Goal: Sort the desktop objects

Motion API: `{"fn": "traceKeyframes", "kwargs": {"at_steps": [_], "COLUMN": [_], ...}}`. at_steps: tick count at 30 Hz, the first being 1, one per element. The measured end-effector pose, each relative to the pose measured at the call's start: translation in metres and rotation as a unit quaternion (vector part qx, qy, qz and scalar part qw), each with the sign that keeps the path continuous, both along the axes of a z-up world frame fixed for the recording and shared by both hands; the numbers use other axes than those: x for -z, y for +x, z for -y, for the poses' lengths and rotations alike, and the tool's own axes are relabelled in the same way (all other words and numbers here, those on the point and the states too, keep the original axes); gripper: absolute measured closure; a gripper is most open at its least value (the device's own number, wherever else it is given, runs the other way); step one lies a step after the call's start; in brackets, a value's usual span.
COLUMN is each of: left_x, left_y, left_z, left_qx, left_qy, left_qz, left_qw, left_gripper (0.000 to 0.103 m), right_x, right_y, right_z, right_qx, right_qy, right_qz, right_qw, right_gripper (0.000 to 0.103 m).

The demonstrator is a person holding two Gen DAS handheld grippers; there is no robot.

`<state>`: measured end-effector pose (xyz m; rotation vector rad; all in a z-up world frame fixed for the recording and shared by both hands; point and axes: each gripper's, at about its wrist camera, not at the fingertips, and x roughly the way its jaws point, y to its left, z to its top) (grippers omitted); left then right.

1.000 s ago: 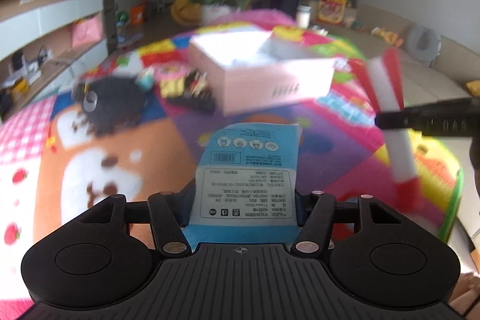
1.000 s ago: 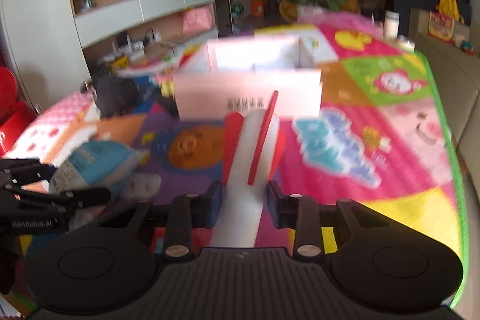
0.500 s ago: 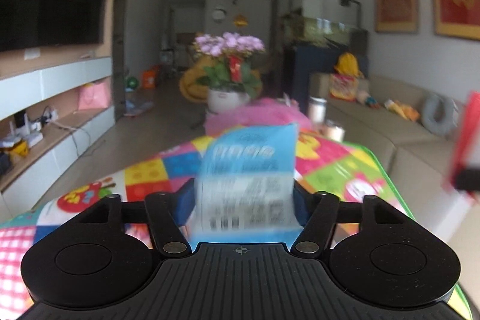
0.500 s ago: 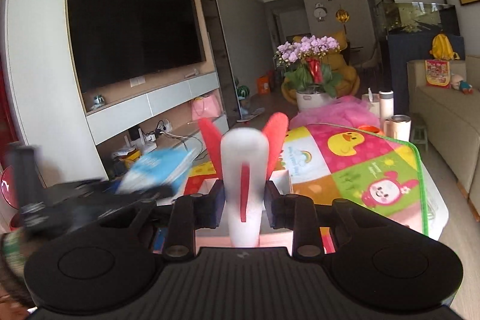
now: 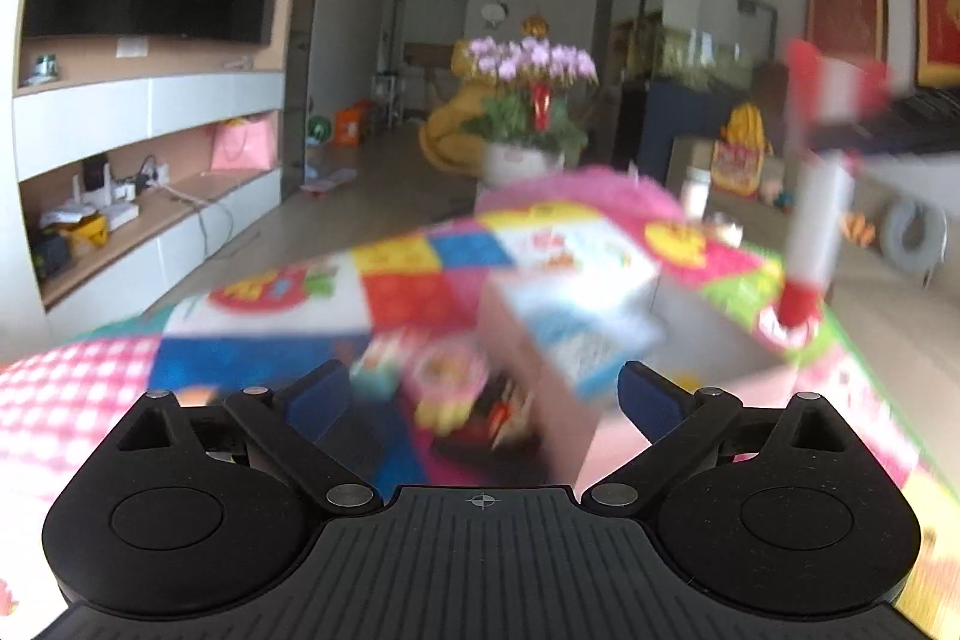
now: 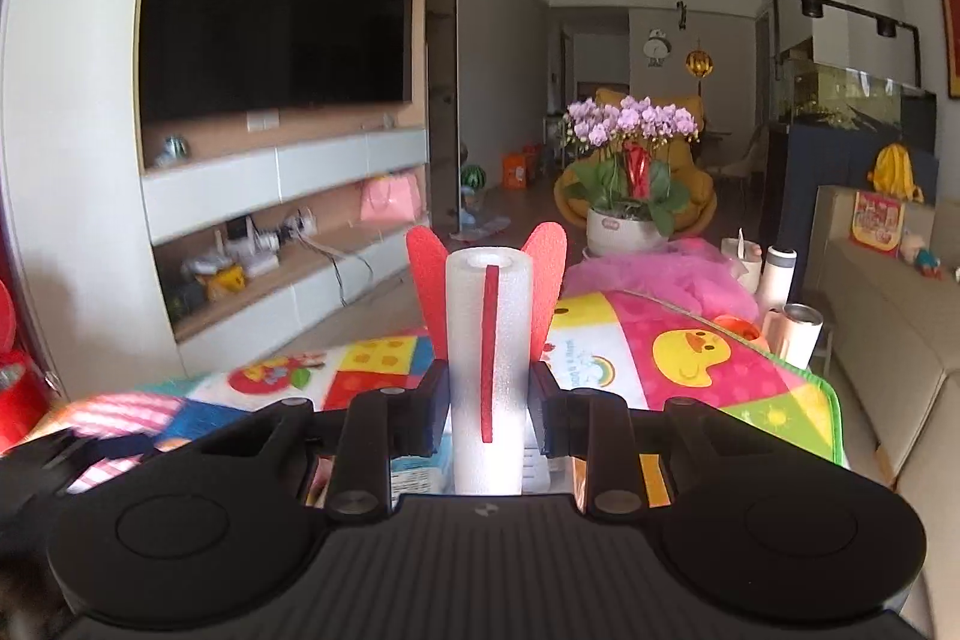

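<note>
**Blue packet drops clear as foam rocket stays clamped**

The left gripper (image 5: 483, 394), low in the centre of its own view, stands with its jaws spread wide, having just been opening; nothing sits between its blue pads. The blue-and-white packet (image 5: 591, 334), motion-blurred, lies just above and right of centre, over the open top of the pink cardboard box (image 5: 540, 376); whether it rests inside or is still falling cannot be told. Left of the box, blurred small toys (image 5: 447, 388) lie on the patchwork play mat (image 5: 420, 280) that covers the table.

At the right edge of the same view, the white foam rocket (image 5: 819, 214) with red fins and red nose hangs nose-down above the mat's far right corner, carried crosswise in a dark, blurred gripper.

In the right wrist view, the right gripper (image 6: 489, 415) is clenched on that foam rocket (image 6: 489, 370), its pads pressing both sides of the white tube at centre frame, the red fins fanning upward. Below the tube, a strip of the packet and the box's pale edge show faintly.

Behind, a potted pink orchid (image 6: 630, 142) stands at centre right, a dark television (image 6: 270, 22) fills the upper left, and two tumblers (image 6: 786, 304) sit near the mat's right corner.
</note>
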<state>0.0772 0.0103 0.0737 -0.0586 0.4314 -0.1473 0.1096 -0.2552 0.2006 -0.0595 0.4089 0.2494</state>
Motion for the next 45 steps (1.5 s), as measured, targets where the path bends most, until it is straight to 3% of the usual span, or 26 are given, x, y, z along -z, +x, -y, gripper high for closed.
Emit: {"fn": "traceKeyframes", "kwargs": {"at_steps": [4, 8, 12, 13, 15, 20, 24, 26, 29, 32, 34, 37, 39, 45], "left_x": [0.017, 0.027, 0.033, 0.033, 0.028, 0.026, 0.034, 0.036, 0.039, 0.042, 0.043, 0.045, 0.045, 0.056], "left_y": [-0.03, -0.048, -0.045, -0.045, -0.05, -0.061, -0.058, -0.058, -0.059, -0.055, -0.054, -0.059, -0.066, -0.078], "left_z": [-0.029, -0.048, -0.051, -0.051, -0.05, -0.052, -0.058, -0.057, -0.058, -0.064, -0.068, -0.077, -0.085, -0.105], "left_qx": [-0.015, -0.01, -0.01, -0.01, -0.006, -0.007, -0.028, -0.041, -0.064, -0.098, -0.124, -0.158, -0.172, -0.197], "left_qy": [-0.02, -0.035, -0.05, -0.054, -0.058, -0.03, -0.033, -0.024, -0.012, -0.023, -0.021, -0.025, -0.04, -0.081], "left_qz": [-0.022, -0.049, -0.053, -0.051, -0.042, -0.033, -0.05, -0.048, -0.041, -0.047, -0.047, -0.047, -0.045, -0.05], "left_qw": [0.9995, 0.9981, 0.9973, 0.9972, 0.9974, 0.999, 0.9978, 0.9977, 0.997, 0.9938, 0.991, 0.986, 0.9833, 0.9758], "left_gripper": [0.003, 0.002, 0.002, 0.002, 0.002, 0.001, 0.001, 0.001, 0.001, 0.0, 0.0, 0.0, 0.0, 0.0], "right_x": [0.014, 0.018, 0.038, 0.046, 0.055, 0.06, 0.059, 0.06, 0.07, 0.095, 0.119, 0.152, 0.165, 0.181], "right_y": [0.037, 0.049, 0.095, 0.104, 0.117, 0.119, 0.114, 0.099, 0.051, 0.002, -0.023, -0.036, -0.027, 0.026], "right_z": [-0.007, -0.01, -0.026, -0.032, -0.038, -0.032, -0.028, -0.034, -0.061, -0.1, -0.131, -0.172, -0.191, -0.22], "right_qx": [0.013, 0.026, 0.022, 0.021, 0.047, 0.056, 0.056, 0.043, -0.036, -0.116, -0.155, -0.178, -0.175, -0.161], "right_qy": [-0.009, -0.043, -0.069, -0.079, -0.092, -0.076, -0.069, -0.066, -0.094, -0.144, -0.202, -0.274, -0.296, -0.287], "right_qz": [-0.065, -0.087, -0.168, -0.172, -0.162, -0.148, -0.149, -0.137, -0.098, -0.063, -0.032, 0.001, 0.01, -0.06], "right_qw": [0.998, 0.995, 0.983, 0.982, 0.981, 0.984, 0.985, 0.987, 0.99, 0.981, 0.967, 0.945, 0.939, 0.942], "right_gripper": [0.076, 0.076, 0.075, 0.068, 0.054, 0.054, 0.07, 0.071, 0.07, 0.069, 0.069, 0.069, 0.069, 0.069]}}
